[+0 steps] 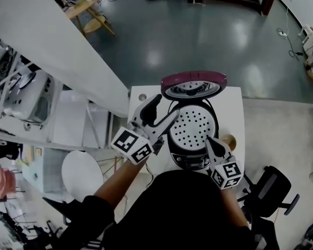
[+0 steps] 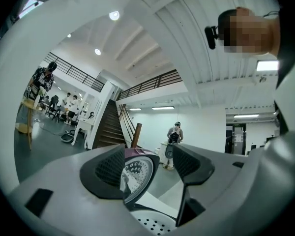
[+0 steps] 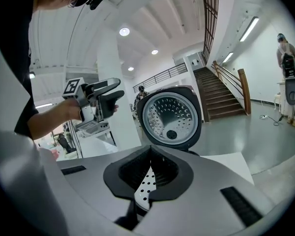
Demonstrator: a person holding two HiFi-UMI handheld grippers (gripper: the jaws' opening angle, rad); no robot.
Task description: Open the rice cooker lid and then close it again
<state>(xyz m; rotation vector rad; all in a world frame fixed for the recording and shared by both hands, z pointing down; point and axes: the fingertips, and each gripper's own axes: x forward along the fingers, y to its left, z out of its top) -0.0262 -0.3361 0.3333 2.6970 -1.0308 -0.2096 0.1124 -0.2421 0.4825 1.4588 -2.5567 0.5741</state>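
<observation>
the dark red round rice cooker lid (image 1: 193,83) is already up. it stands on its edge at the far side of the black rice cooker body (image 1: 192,159), which sits on the white counter (image 1: 233,100). the lid's shiny inner face, with its small holes, looks back at the person. the white tray with holes (image 1: 195,125) in the pot is open to the air. so i think the opening part is done and the closing part comes next.

the left gripper (image 1: 167,105) is the nearer one. its jaws are apart and hold nothing. it is up high, about level with the lid. the lid lies just ahead of the jaws and a little toward the left jaw. it is close, but not touching as far as i can tell. the lid's hinge looks to be at its bottom, on the far side, so the top rim is the part to push. the push has to go toward the person and then down.

the right gripper (image 1: 211,142) is lower, at the near front of the cooker. the lid is well ahead of its jaws and above them. its jaws are closed together on nothing. i think the left one is better placed to close the lid.
</observation>
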